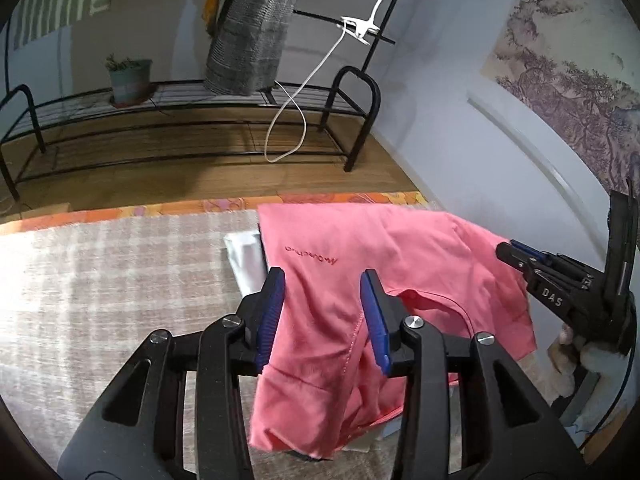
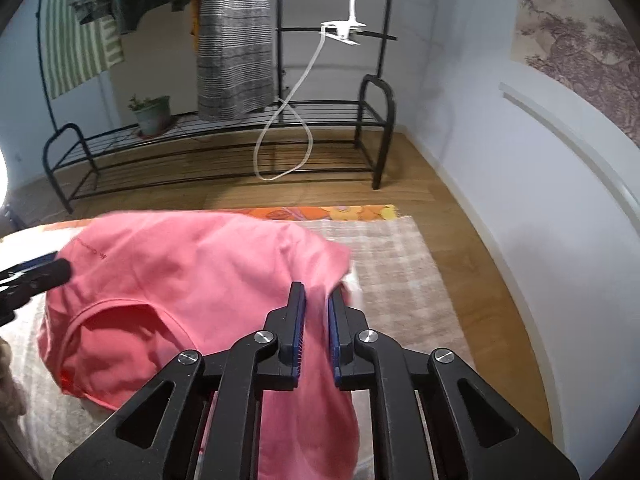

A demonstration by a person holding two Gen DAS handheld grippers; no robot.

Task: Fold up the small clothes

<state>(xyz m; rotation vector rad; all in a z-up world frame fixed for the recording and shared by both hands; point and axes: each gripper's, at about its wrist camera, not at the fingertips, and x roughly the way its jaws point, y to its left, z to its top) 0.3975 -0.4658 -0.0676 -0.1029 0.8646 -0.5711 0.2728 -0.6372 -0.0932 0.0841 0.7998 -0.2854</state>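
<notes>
A beige checked blanket (image 1: 100, 272) is spread over an orange floral cover (image 2: 344, 213) on a wooden floor. On the blanket a pink T-shirt (image 1: 360, 252) is laid, rumpled, with a white garment (image 1: 246, 256) partly under it. The left gripper (image 1: 323, 316) is seen open, pink cloth lying loose between its 2 blue pads. The right gripper (image 2: 317, 330) is parted narrowly around a fold of the shirt; whether it is pinched cannot be told. Behind, a black metal rack (image 2: 224, 140) carries a potted plant (image 2: 152, 114) and a grey checked cloth (image 2: 234, 40).
</notes>
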